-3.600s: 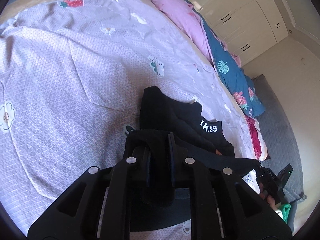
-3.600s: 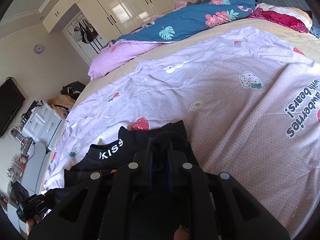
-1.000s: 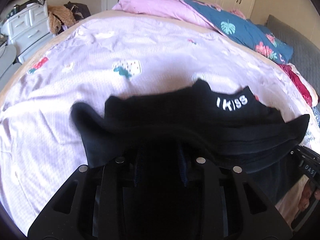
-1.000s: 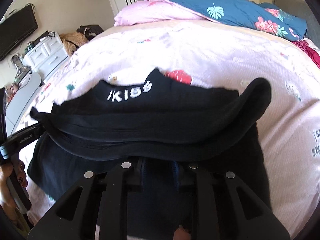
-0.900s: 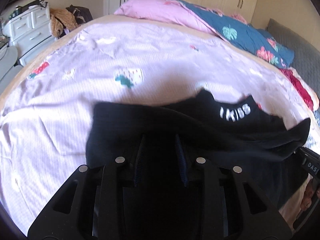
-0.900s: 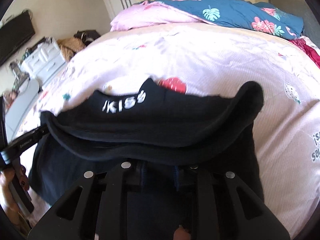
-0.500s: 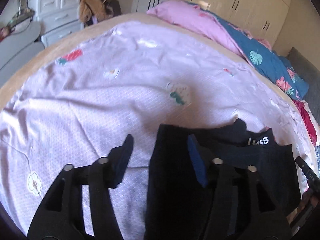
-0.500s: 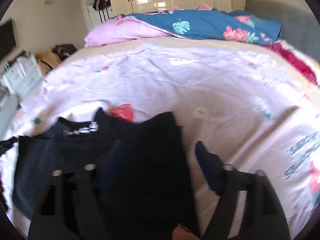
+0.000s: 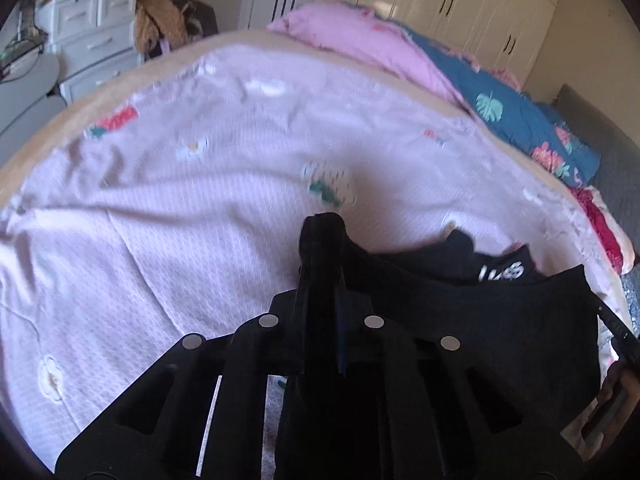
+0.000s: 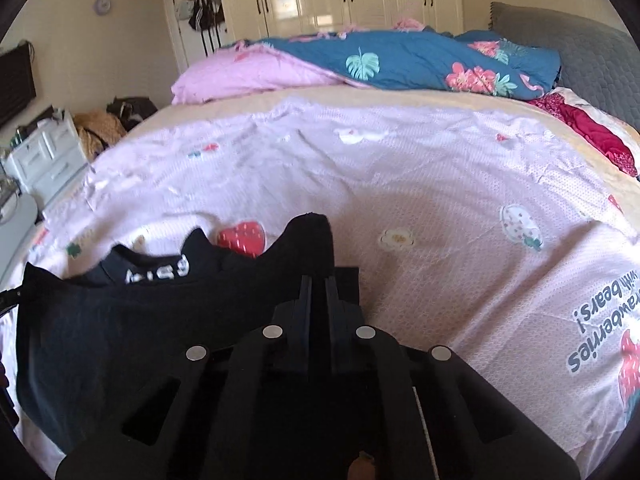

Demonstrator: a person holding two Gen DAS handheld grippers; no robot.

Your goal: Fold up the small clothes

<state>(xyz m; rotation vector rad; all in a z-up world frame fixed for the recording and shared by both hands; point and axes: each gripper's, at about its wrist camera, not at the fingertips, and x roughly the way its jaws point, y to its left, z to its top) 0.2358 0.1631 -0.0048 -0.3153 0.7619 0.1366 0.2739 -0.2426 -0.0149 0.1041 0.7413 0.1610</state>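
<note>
Left gripper [image 9: 321,264] and right gripper [image 10: 316,292] have both just been closing their jaws and now pinch, as far as I can tell, a near corner each of the black garment [image 10: 120,328]. The garment lies flat on the pink bed sheet [image 9: 200,220], spread between the two grippers and just ahead of them. It looks light, limp and prone to sagging, so edges and corners are the best holds, away from the white-lettered collar [image 10: 158,274] at its far side.

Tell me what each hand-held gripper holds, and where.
Both jaws have just closed. Left hand-held gripper pinches the black garment at its left corner; right hand-held gripper at its right corner.
</note>
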